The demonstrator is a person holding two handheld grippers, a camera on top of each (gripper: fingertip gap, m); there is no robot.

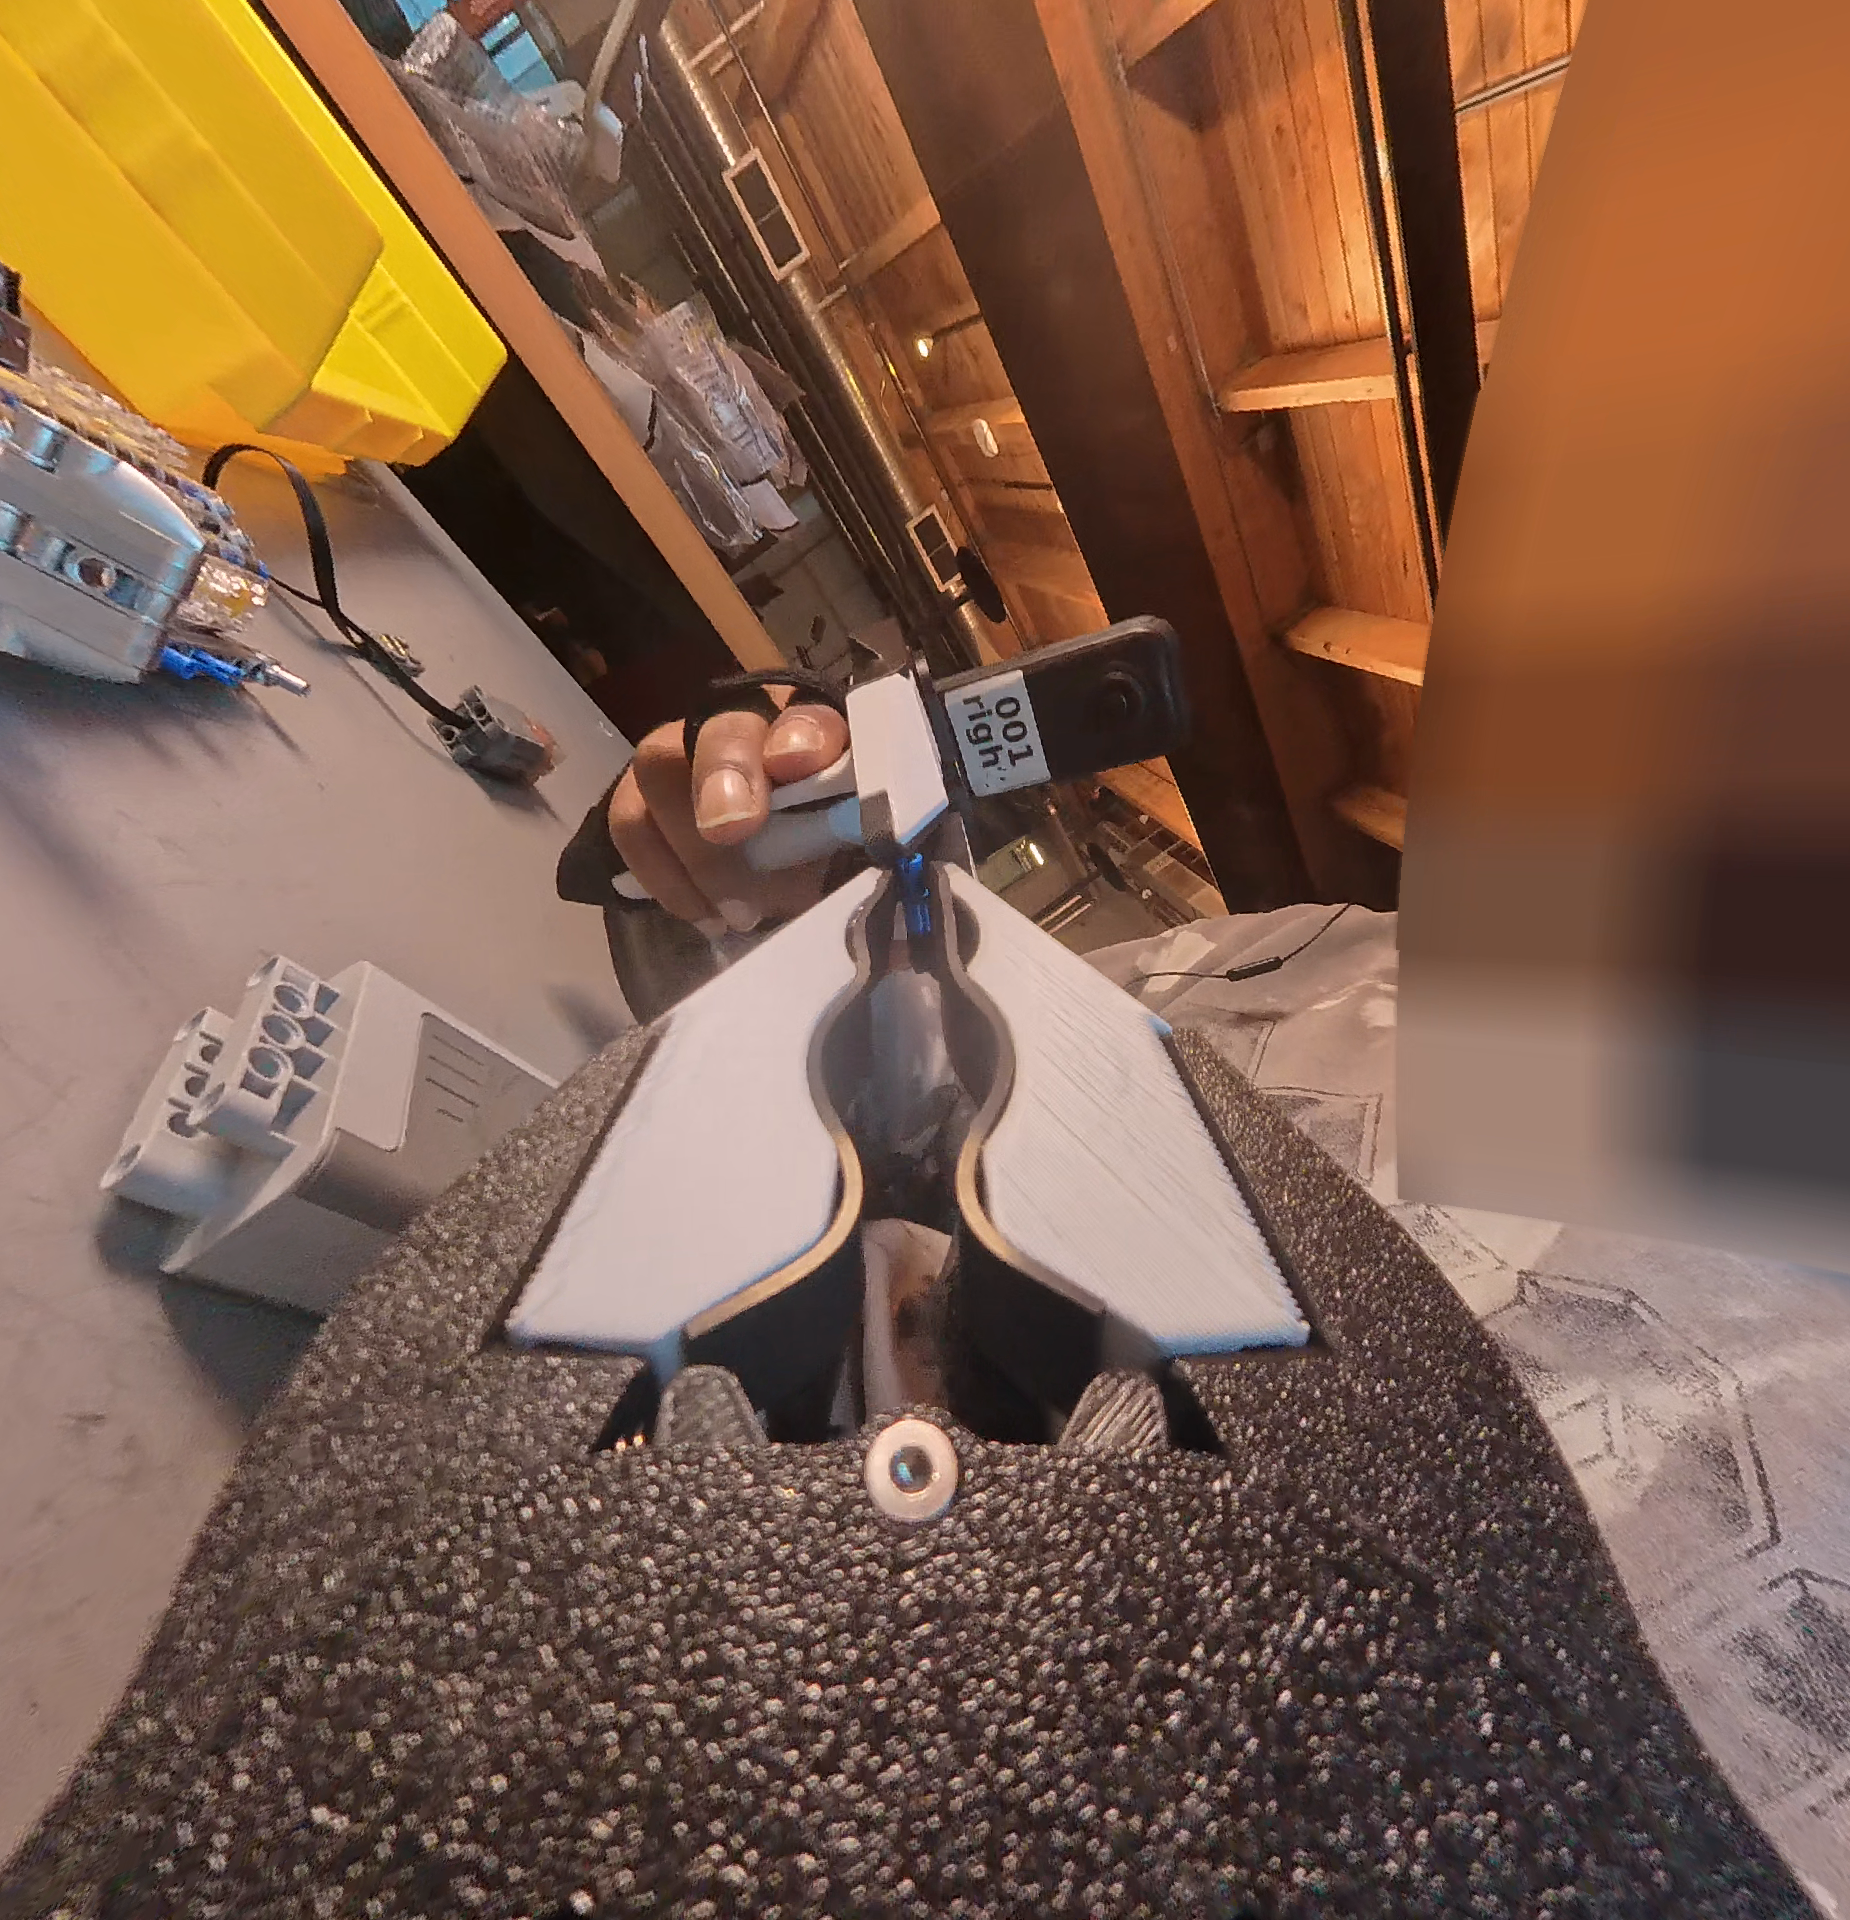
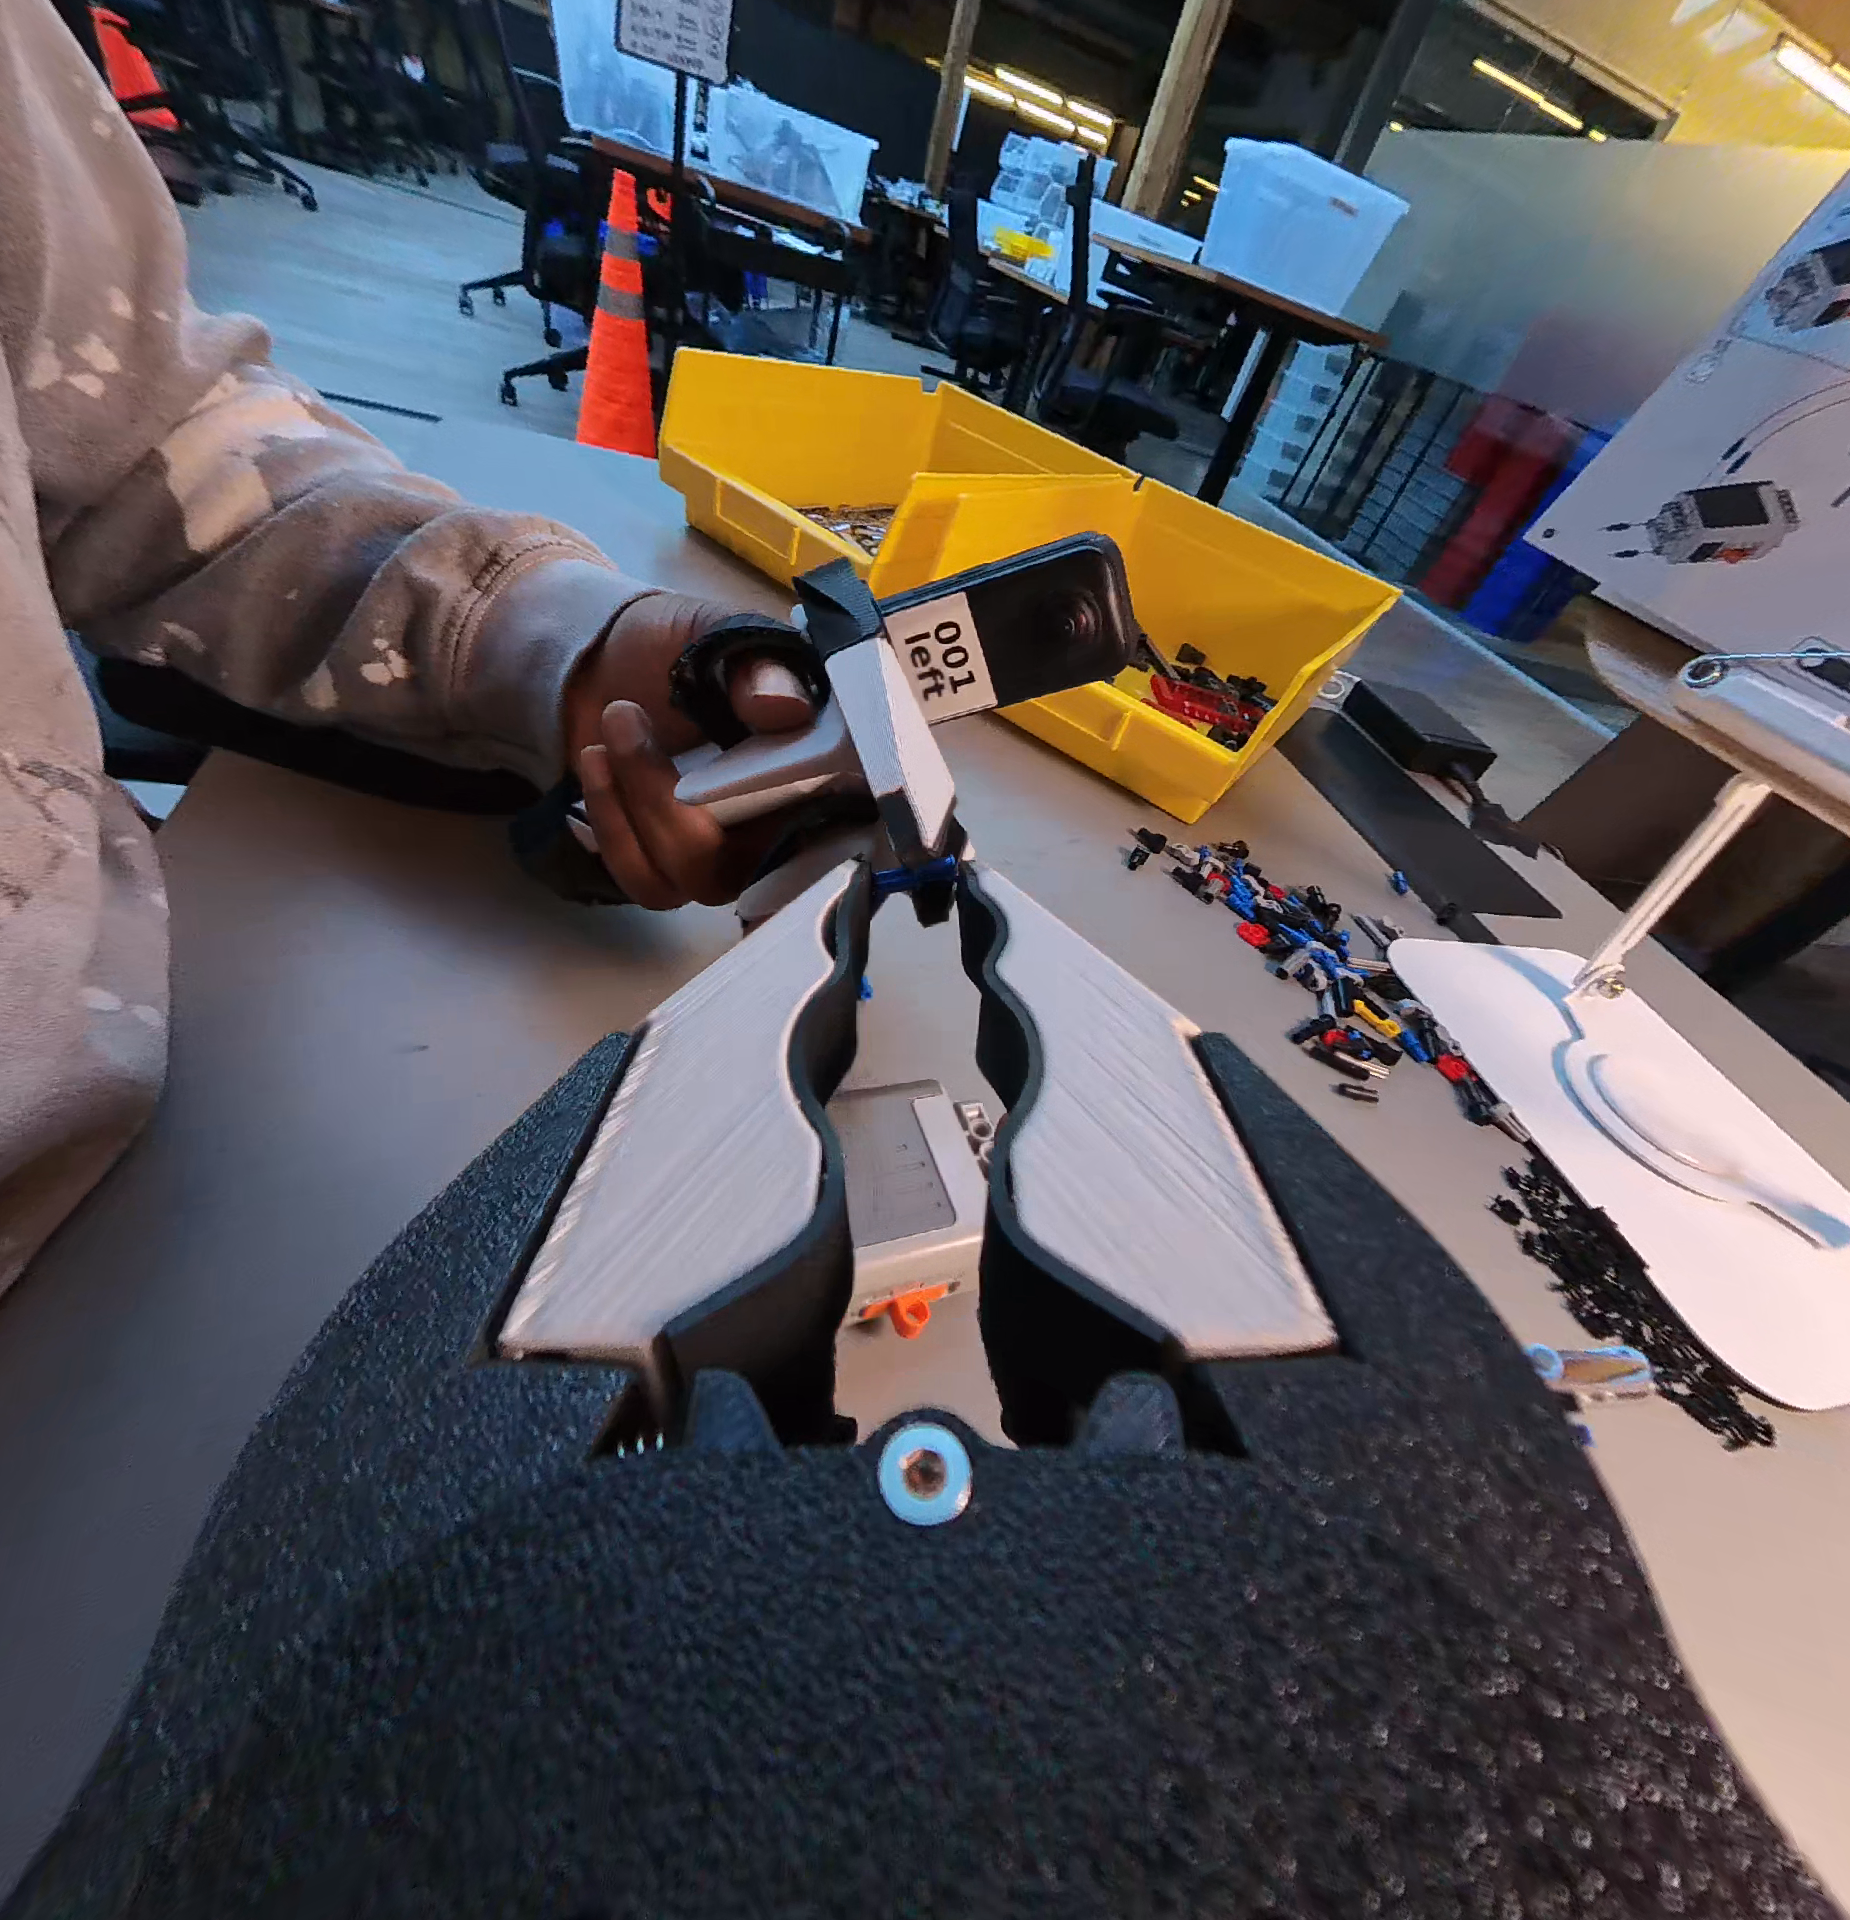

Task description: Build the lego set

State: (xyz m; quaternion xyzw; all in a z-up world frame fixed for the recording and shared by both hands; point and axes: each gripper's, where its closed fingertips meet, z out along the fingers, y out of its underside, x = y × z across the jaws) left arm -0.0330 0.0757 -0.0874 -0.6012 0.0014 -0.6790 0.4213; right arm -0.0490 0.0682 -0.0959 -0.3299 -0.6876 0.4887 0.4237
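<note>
A small blue pin point(image 1: 913, 899) sits between the tips of both grippers above the grey table. My left gripper point(image 1: 913, 902) is shut on the pin, which stands upright in the narrow gap. My right gripper point(image 2: 910, 876) is shut on the same blue pin point(image 2: 905, 876), which lies crosswise between its tips. The right gripper, held in a hand point(image 1: 692, 821), shows above the pin in the left wrist view. The left gripper, held in a hand point(image 2: 640, 810), shows behind the pin in the right wrist view. A grey block with an orange part point(image 2: 900, 1195) lies on the table under my right fingers.
Yellow bins point(image 2: 1004, 520) with small parts stand behind. A pile of small pins point(image 2: 1305, 945) and a white stand base point(image 2: 1679, 1143) lie to the right. A grey motor block point(image 1: 308, 1122), a grey built model point(image 1: 69, 561) and a black cable point(image 1: 381, 644) lie to the left.
</note>
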